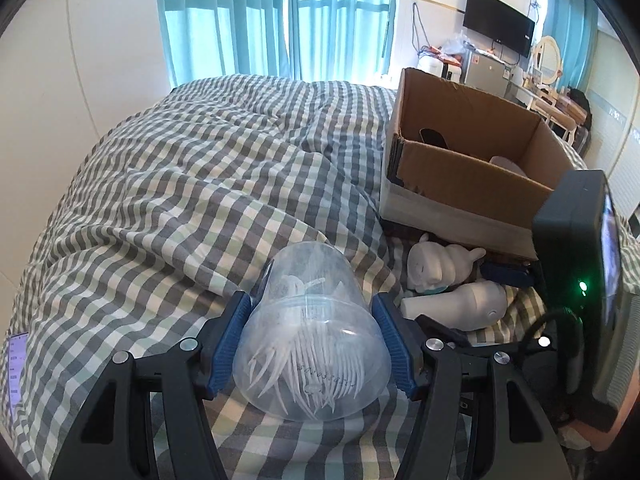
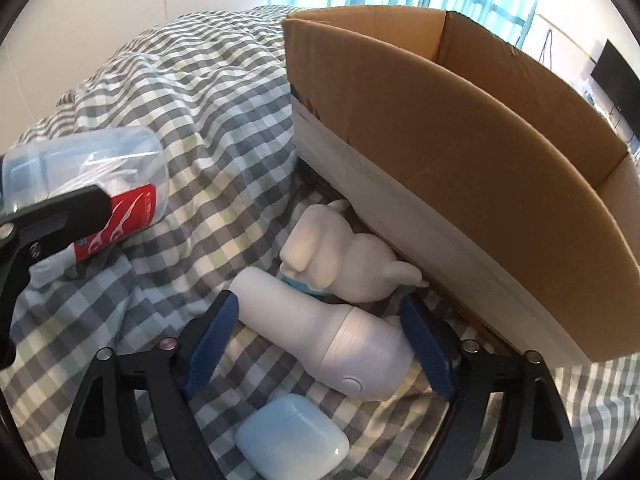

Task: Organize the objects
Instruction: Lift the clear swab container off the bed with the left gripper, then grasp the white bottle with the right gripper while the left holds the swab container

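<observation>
My left gripper (image 1: 311,334) is shut on a clear plastic jar of floss picks (image 1: 310,332), which lies on its side on the checked bedspread (image 1: 168,184); the jar (image 2: 92,184) with its red label also shows in the right wrist view. My right gripper (image 2: 320,344) is open, its blue pads on either side of a white bottle-shaped device (image 2: 320,328) lying on the bed. A white animal figurine (image 2: 340,256) lies just beyond it against the cardboard box (image 2: 460,168). A pale blue earbud case (image 2: 292,440) lies between the right gripper's arms.
The open cardboard box (image 1: 460,152) stands on the bed at the right, with some items inside. A phone (image 1: 16,368) lies at the bed's left edge. Curtains, a wall TV and a desk are far behind.
</observation>
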`<state>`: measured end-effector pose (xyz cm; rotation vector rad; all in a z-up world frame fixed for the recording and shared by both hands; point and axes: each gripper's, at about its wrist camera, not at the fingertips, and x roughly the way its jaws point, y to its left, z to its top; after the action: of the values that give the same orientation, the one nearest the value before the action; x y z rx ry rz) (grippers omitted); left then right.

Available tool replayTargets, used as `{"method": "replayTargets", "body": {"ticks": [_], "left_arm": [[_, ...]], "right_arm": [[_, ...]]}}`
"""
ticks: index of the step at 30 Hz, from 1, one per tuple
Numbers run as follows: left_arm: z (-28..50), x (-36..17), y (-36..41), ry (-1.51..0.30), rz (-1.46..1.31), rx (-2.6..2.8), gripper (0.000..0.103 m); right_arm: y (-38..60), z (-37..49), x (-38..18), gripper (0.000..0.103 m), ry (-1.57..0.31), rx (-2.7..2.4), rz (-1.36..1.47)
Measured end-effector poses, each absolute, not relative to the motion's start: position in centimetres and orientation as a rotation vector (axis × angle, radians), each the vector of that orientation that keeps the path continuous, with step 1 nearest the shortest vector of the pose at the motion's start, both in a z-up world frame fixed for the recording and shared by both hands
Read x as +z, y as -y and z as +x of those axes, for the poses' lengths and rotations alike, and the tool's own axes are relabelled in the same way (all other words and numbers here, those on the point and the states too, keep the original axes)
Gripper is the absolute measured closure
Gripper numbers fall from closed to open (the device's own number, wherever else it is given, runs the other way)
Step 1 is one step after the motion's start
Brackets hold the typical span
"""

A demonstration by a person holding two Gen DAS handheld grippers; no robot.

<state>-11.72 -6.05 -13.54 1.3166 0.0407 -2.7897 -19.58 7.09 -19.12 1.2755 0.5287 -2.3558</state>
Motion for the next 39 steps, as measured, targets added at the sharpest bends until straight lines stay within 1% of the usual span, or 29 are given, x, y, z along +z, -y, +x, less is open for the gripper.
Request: {"method": "replayTargets", "body": {"ticks": [3, 4, 5, 6, 7, 12, 14, 17, 18, 20, 22, 24, 26, 30, 31, 39], "left_arm": [[-11.6, -13.7, 5.9, -0.025, 1.318, -2.785, 0.039], [-11.6, -13.7, 5.8, -0.021, 1.320, -2.782, 0.039], [-11.6, -13.8, 5.9, -0.021, 1.324, -2.777, 0.039], [-11.6, -13.9, 6.0, -0.029, 1.328, -2.772, 0.039], [-11.6, -13.9, 6.1, -0.045, 1.333, -2.770, 0.039], [-11.7, -14.0, 6.3, -0.054, 1.337, -2.763, 0.039], [-11.7, -14.1, 6.2, -0.036, 1.336, -2.762, 0.039], [-11.7, -14.2, 6.2, -0.034, 1.334, -2.764, 0.039], [-11.7, -14.2, 6.4, -0.043, 1.330, -2.768, 0.039], [-11.6, -14.1, 6.7, -0.075, 1.325, -2.771, 0.039], [-11.3, -14.0, 6.7, -0.081, 1.321, -2.770, 0.039], [-11.0, -13.8, 6.4, -0.066, 1.307, -2.775, 0.039], [-10.6, -13.4, 6.0, -0.053, 1.300, -2.780, 0.039], [-9.6, -12.6, 5.4, -0.042, 1.280, -2.801, 0.039], [-9.4, -12.4, 5.1, -0.035, 1.277, -2.805, 0.039], [-7.1, -10.8, 3.5, 0.004, 1.235, -2.851, 0.039]], "right_arm": [[-7.1, -18.7, -19.2, 0.028, -0.583, -2.359, 1.271], [-7.1, -18.5, -19.3, 0.028, -0.599, -2.353, 1.274], [-6.9, -18.4, -19.5, 0.027, -0.623, -2.335, 1.290], [-6.8, -18.5, -19.8, 0.022, -0.644, -2.322, 1.304], [-6.8, -18.6, -20.0, 0.020, -0.653, -2.320, 1.309], [-6.4, -19.1, -20.7, 0.019, -0.690, -2.308, 1.320], [-6.2, -18.9, -21.0, 0.020, -0.720, -2.317, 1.320], [-6.2, -18.4, -20.9, 0.031, -0.751, -2.333, 1.304], [-6.3, -18.2, -20.8, 0.040, -0.740, -2.331, 1.297], [-6.7, -17.7, -20.3, 0.043, -0.726, -2.349, 1.272], [-7.2, -17.0, -19.6, 0.052, -0.708, -2.381, 1.249], [-8.0, -16.4, -18.6, 0.057, -0.644, -2.401, 1.239], [-9.0, -15.8, -17.7, 0.057, -0.574, -2.419, 1.231], [-10.3, -14.1, -15.8, 0.057, -0.507, -2.470, 1.193], [-9.3, -13.9, -15.1, 0.057, -0.498, -2.483, 1.181], [-13.1, -12.1, -10.1, 0.057, -0.335, -2.610, 1.045]]}}
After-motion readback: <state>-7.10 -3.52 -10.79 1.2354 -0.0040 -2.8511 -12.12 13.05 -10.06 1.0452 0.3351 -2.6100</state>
